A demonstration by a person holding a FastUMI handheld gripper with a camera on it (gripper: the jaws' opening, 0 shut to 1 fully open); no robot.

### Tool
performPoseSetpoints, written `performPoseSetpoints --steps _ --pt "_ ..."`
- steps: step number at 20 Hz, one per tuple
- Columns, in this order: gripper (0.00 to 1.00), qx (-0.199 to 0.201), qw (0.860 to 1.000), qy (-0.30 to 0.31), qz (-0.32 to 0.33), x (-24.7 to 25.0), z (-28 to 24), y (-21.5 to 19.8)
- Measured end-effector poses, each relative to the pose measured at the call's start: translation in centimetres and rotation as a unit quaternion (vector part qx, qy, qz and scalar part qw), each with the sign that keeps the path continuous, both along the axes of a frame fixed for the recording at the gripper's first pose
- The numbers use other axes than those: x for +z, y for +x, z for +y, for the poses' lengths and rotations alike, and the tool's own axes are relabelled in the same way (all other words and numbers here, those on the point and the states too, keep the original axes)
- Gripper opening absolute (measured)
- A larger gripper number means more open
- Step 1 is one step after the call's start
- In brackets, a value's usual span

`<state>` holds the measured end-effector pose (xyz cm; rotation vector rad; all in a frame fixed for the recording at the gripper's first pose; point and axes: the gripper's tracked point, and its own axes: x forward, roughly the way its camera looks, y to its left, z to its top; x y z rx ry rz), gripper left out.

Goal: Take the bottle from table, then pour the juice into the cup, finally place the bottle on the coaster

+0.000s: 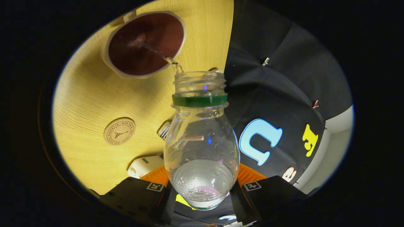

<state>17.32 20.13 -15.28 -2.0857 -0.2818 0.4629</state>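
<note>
My gripper [202, 192] is shut on a clear plastic bottle [202, 148] with a green neck ring, both fingers pressing its lower body. The bottle is tipped over, its open mouth pointing away from the fingers toward a white cup [145, 44]. A thin stream of liquid [172, 61] runs from the mouth over the cup's rim into dark red juice inside. A round cork coaster [119, 131] lies flat on the wooden table [85, 94], beside the bottle's body and between the cup and the fingers.
A small white object [143, 165] lies on the table close to the fingers. A small shiny object [164, 130] sits half hidden behind the bottle. The table's edge runs just past the bottle neck, with black cloth wall beyond it.
</note>
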Motion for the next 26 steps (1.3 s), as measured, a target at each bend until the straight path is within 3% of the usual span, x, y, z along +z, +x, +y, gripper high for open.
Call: performPoseSetpoints --steps 17,23,26 --pt "0.75 0.019 1.000 -0.010 -0.008 0.8 1.2 -0.1" --pt "0.75 -0.017 0.999 0.025 0.029 0.6 0.1 -0.1" --pt "0.75 -0.054 0.994 0.068 0.069 0.0 -0.7 -0.5"
